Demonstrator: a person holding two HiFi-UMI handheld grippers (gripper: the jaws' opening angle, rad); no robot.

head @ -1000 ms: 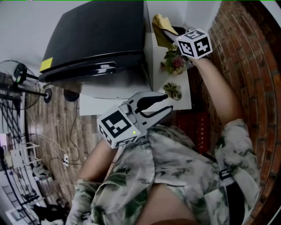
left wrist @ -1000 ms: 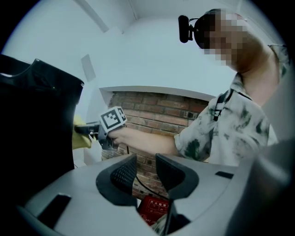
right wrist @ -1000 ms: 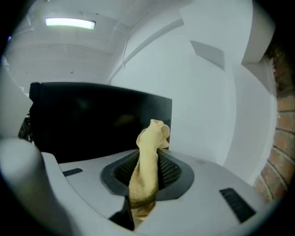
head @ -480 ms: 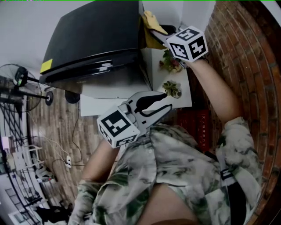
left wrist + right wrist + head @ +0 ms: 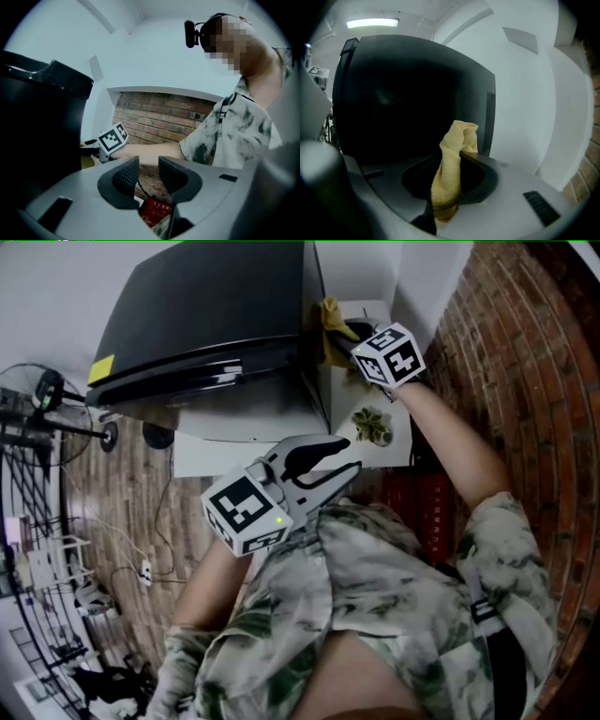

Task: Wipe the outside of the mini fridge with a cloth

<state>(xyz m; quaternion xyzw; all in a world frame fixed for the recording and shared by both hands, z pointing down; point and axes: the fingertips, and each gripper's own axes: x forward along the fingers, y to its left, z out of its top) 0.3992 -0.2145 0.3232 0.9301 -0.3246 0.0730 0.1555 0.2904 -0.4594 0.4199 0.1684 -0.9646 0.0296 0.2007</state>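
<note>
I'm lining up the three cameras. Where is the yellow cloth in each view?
Head view: cloth top centre, at the mini fridge's right side.
Left gripper view: small yellow patch at left, beside the fridge.
Right gripper view: centre, clamped between the jaws.
Shared landmark: the black fridge.

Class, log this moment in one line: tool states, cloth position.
left tool: open, empty | right tool: shut on yellow cloth | yellow cloth: beside mini fridge, contact unclear
</note>
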